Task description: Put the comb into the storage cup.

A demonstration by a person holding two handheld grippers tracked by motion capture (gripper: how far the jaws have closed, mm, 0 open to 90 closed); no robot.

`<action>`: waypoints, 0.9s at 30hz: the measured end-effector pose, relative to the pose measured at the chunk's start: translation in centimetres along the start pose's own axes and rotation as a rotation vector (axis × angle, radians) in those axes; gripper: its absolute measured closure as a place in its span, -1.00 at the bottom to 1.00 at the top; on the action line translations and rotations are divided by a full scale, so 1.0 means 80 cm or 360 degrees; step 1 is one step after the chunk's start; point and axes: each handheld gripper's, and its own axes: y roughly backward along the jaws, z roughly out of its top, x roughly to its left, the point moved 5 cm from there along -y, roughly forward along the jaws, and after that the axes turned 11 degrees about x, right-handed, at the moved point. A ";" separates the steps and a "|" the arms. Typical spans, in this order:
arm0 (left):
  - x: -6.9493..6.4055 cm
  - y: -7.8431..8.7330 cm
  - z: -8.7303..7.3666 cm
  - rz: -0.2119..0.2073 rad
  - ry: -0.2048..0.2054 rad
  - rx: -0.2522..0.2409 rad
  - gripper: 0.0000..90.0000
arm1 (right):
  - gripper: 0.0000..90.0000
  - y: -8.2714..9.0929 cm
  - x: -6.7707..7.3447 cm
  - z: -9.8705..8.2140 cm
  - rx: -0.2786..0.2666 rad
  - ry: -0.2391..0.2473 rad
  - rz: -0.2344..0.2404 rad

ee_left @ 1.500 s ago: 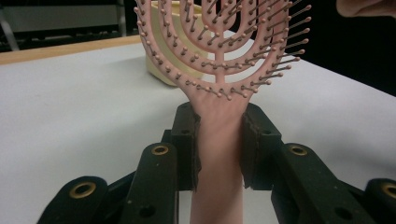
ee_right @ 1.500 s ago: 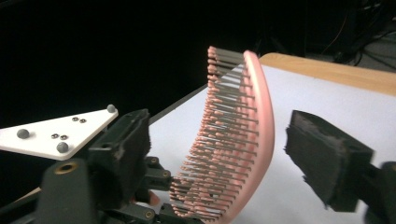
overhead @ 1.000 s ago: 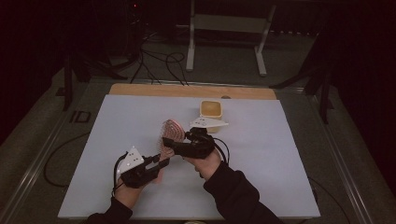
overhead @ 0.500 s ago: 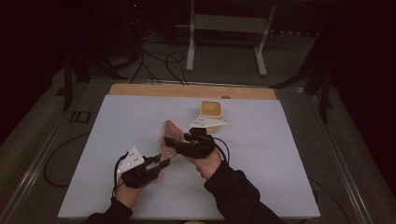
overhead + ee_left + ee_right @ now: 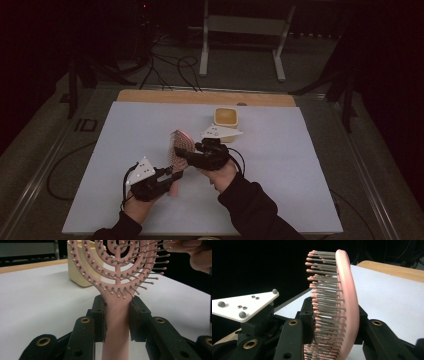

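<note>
A pink plastic hairbrush (image 5: 179, 150) is held up off the white tabletop (image 5: 280, 170) between the two grippers, tilted with its oval head away from the person. The left gripper (image 5: 172, 176) has its black jaws clamped on the smooth, flat handle: in the left gripper view the handle (image 5: 116, 322) runs straight up between the two dark pads, which press on either side of it just below where the head widens. Above the jaws the head opens out into curved ribs with gaps between them, each rib set with thin grey pins tipped by small pink balls.

The right gripper (image 5: 183, 156) takes the head itself. Its jaws have just been closing, and in the right gripper view they now pinch the brush (image 5: 337, 307) edge-on, one pad against the pin tips on the bristle side and the other against the smooth, gently bowed back. The dense rows of pins stand out from the back like a comb, all pointing toward the left jaw. Beyond that jaw lies the left gripper's white three-cornered plate (image 5: 243, 305) with its grey studs.

Past the brush head, well beyond both sets of jaws, a small cream-coloured tub (image 5: 226, 117) with rounded corners sits on the tabletop near its wooden far edge (image 5: 150, 96).
</note>
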 end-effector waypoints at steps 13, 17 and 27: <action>0.000 -0.011 -0.008 -0.0056 0.0038 0.0171 0.00 | 0.44 0.013 -0.003 0.012 -0.0044 0.0064 -0.0047; 0.002 -0.011 -0.009 -0.0022 0.0030 0.0202 -0.15 | 0.44 0.020 -0.007 0.018 -0.0074 0.0067 -0.0061; 0.006 -0.007 -0.009 0.0086 0.0008 0.0280 -0.62 | 0.44 0.034 -0.013 0.027 -0.0108 0.0095 -0.0089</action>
